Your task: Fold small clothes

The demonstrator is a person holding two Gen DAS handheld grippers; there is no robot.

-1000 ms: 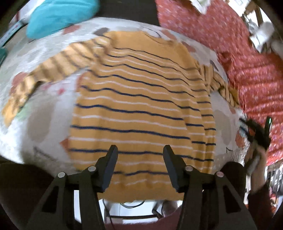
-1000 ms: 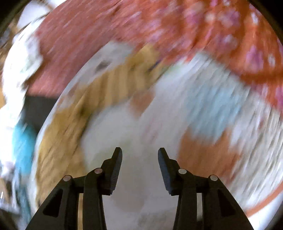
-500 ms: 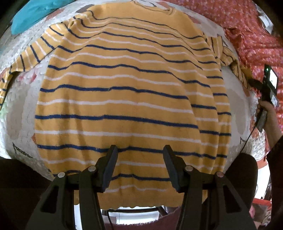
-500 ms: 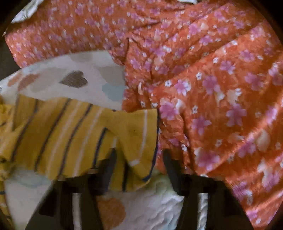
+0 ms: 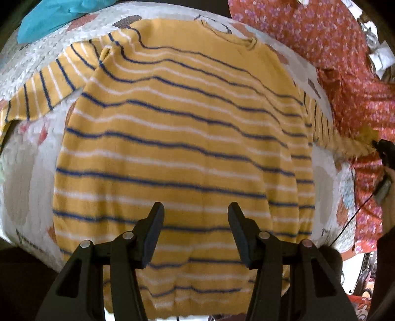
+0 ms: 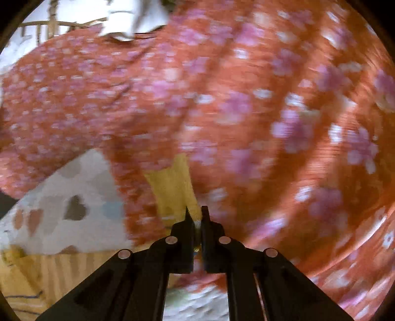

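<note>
A small yellow sweater with blue and white stripes lies flat on a white quilt, neck at the far side. Its left sleeve stretches out to the left. My left gripper is open and empty, hovering over the sweater's hem. My right gripper is shut on the cuff of the right sleeve and holds it stretched out to the right, over the red floral cloth. In the left wrist view the right gripper shows at the right edge with the sleeve pulled taut.
A red floral cloth covers the right and far side and fills the right wrist view. A turquoise garment lies at the far left. The quilt's front edge is near the hem.
My right gripper has closed on the right sleeve's cuff and pulled it out to the right, straightening the sleeve. The left gripper has drawn back slightly and stays open.
</note>
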